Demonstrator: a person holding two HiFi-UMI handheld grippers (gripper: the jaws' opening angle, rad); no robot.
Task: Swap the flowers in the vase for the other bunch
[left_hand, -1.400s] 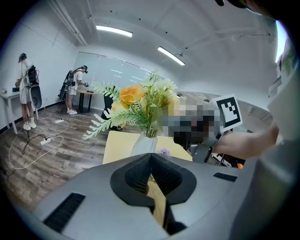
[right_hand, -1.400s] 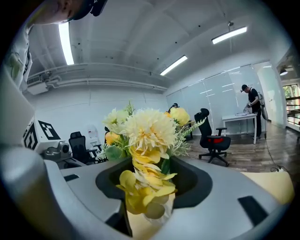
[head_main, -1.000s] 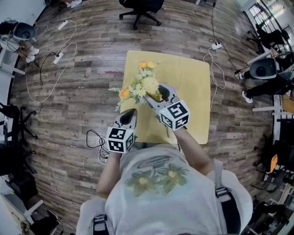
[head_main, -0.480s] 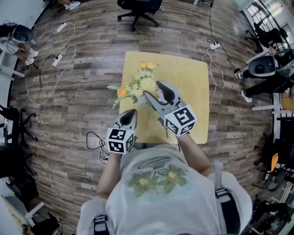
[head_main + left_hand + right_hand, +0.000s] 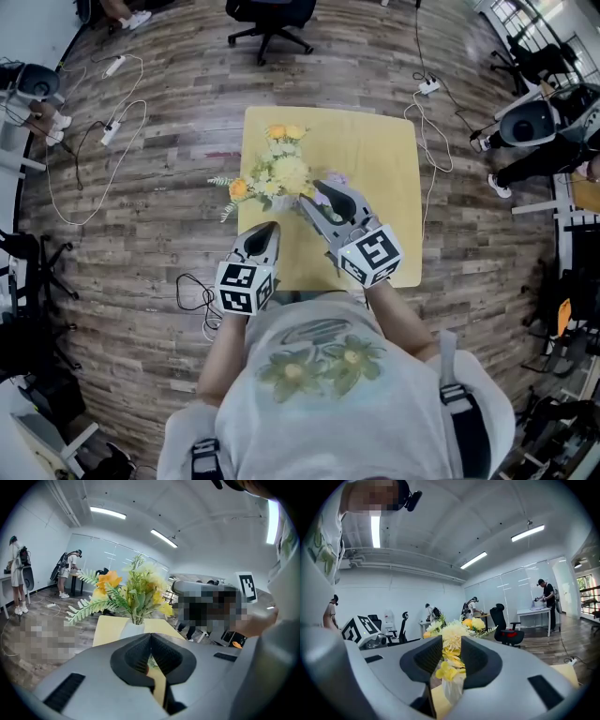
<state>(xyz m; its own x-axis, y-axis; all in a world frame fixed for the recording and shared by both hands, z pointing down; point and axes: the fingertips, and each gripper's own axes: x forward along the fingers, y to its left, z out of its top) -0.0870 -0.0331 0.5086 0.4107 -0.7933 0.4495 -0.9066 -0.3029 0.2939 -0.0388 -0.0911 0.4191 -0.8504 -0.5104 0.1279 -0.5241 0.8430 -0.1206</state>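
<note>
Mostly ruffled yellow blooms point(image 5: 281, 173), white vase point(image 5: 132, 630)

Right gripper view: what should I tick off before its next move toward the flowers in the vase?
1. Right gripper jaws apart: ok.
2. Flowers lined up between those jaws: ok.
3. Stems gripped: not ok, nothing clamped.
4. Vase upright on the table: ok.
5. Left gripper steadying the vase: not ok; it is shut, empty and short of the vase.
</note>
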